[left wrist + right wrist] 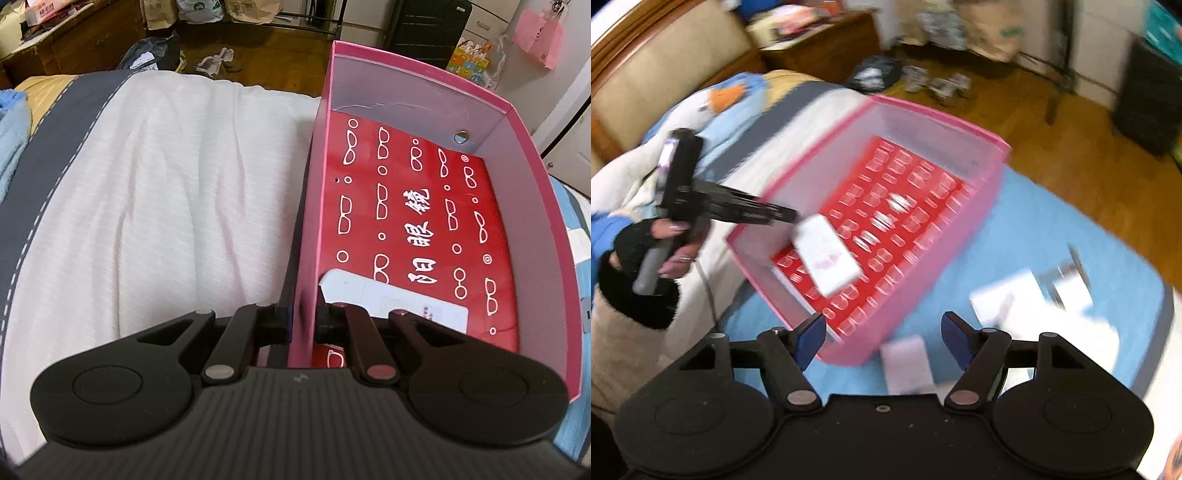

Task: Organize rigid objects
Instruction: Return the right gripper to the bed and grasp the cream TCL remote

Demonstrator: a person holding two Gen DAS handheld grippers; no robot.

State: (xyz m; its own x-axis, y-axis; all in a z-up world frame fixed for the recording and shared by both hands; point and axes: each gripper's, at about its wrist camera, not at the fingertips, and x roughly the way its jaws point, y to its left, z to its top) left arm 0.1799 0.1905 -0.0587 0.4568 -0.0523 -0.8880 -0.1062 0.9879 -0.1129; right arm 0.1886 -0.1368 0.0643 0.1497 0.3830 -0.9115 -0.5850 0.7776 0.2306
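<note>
Wood floor (1052,155) shows at twelve o'clock past our bed (166,177). Our left gripper (302,319) pinches the pink box (535,206) wall; our right gripper (882,334) gapes wide, holding nothing.

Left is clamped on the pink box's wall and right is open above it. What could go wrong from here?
1. The left gripper pinches only the thin side wall of the pink box; a pull could bend it or tip the box on the soft bed.
2. The white card lies loose on the red glasses case and may slide.
3. The right gripper is open and empty, with loose white items nearby to knock.
</note>
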